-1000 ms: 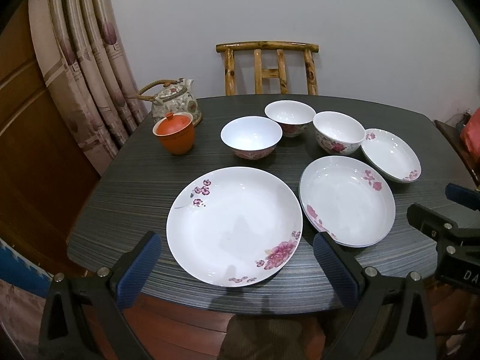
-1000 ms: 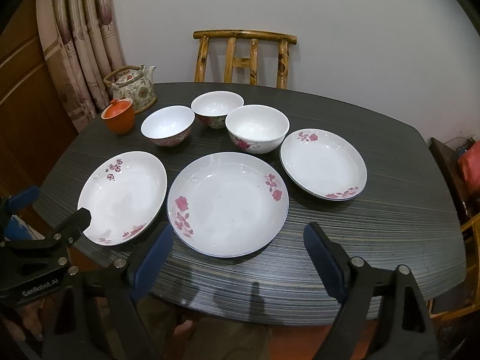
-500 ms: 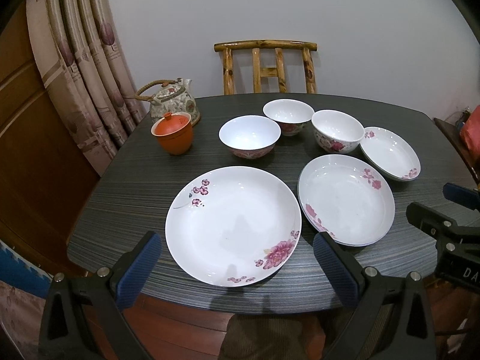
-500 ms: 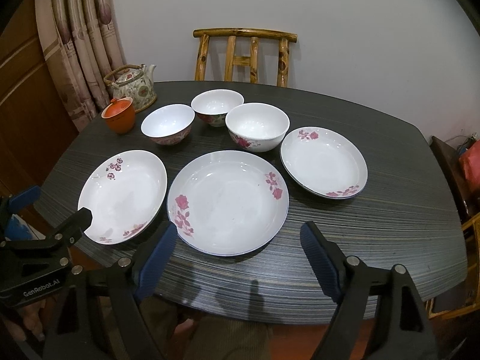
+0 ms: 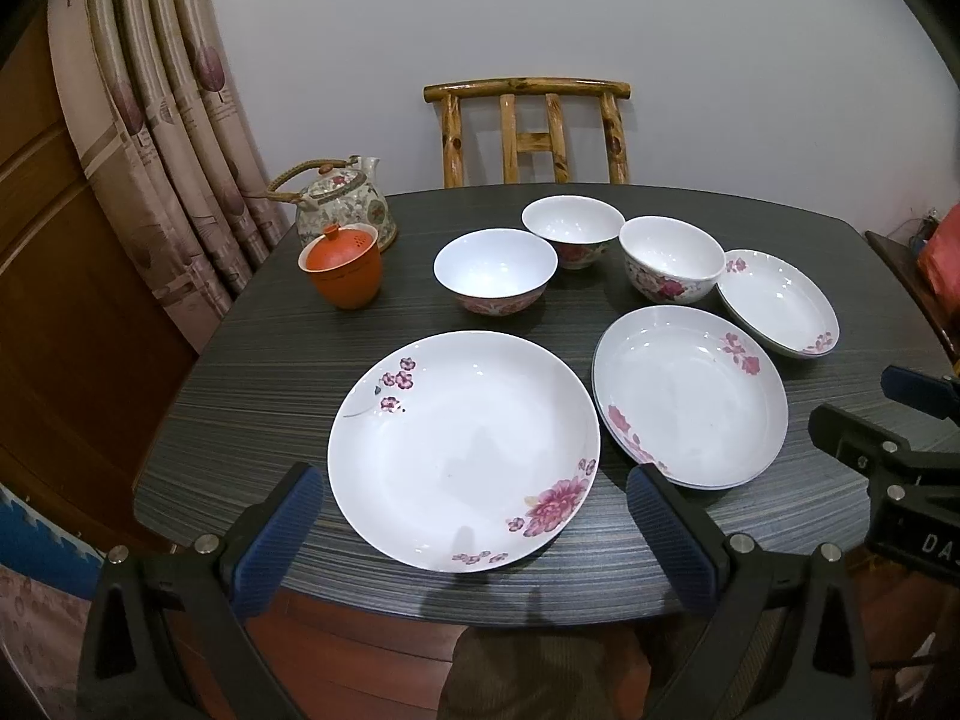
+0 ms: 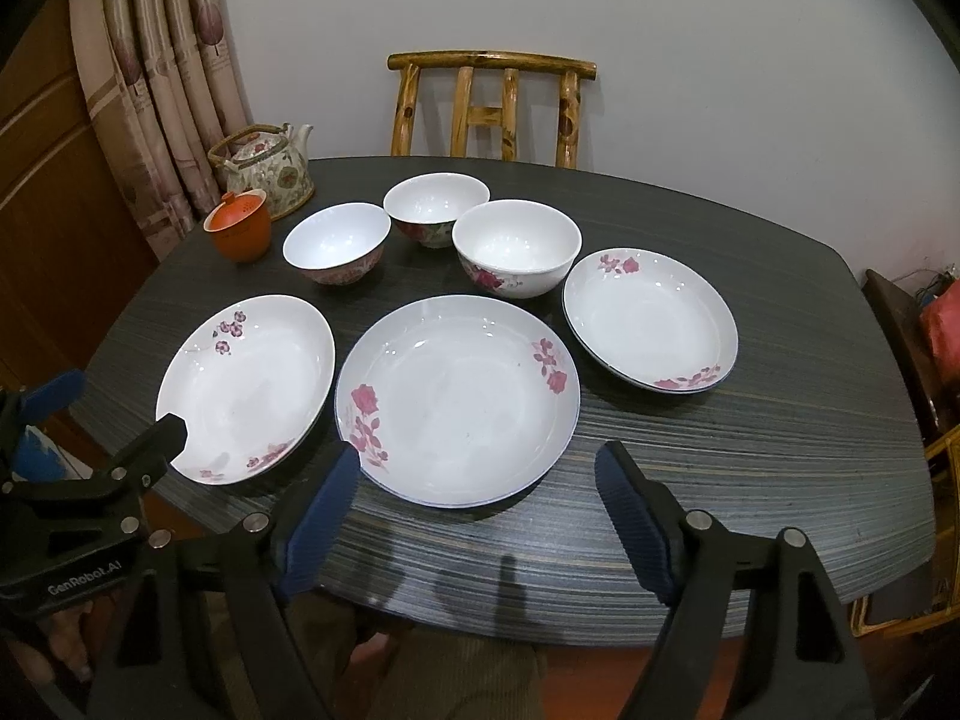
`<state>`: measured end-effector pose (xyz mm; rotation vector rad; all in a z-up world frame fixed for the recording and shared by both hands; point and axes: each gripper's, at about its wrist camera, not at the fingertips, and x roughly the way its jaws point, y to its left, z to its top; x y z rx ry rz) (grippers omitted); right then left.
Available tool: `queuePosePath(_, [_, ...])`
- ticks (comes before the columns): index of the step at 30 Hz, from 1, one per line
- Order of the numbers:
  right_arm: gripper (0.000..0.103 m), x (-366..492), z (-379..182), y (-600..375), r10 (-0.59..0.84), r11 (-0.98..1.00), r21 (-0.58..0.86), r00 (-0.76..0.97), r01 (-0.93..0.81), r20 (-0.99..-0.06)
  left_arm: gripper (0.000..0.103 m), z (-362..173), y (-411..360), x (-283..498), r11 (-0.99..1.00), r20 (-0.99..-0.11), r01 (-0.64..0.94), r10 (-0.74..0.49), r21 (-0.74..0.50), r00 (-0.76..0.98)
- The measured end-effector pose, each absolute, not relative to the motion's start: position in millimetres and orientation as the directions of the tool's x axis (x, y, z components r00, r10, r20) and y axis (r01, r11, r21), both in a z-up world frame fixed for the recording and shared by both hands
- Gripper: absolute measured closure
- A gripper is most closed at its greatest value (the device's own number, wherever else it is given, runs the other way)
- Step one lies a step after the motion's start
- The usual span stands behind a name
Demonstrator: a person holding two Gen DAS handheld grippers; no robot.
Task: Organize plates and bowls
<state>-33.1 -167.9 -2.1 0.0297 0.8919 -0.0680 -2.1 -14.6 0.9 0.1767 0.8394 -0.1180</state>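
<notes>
Your dark table (image 6: 750, 468) carries three plates (image 6: 456, 396) in a near row, with three bowls (image 6: 516, 246) just behind them. Your left tool (image 5: 474, 516) gapes wide before the leftmost plate; your right tool (image 6: 480, 498) gapes wide, empty, before the middle one.

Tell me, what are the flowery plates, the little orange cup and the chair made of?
The plates look like glazed porcelain: white, glossy, with light glints. The orange cup seems to be matte clay, with no shine. The chair looks like varnished wood or bamboo, with knots.
</notes>
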Motion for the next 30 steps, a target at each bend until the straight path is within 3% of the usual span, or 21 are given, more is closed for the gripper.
queuePosePath(19, [0.026, -33.7, -3.0, -169.0, -0.034, 0.997, 0.014, 0.620, 0.072, -0.784, 0.000, -2.6, -12.2, -1.9, 0.979, -0.756, 0.180, -0.042, 0.101, 0.653])
queuePosePath(30, [0.026, -25.9, -6.3, -164.0, 0.051, 0.996, 0.086, 0.594, 0.030, -0.803, 0.000, -4.0, 27.1, 18.9, 0.990, -0.780, 0.134, -0.058, 0.033, 0.623])
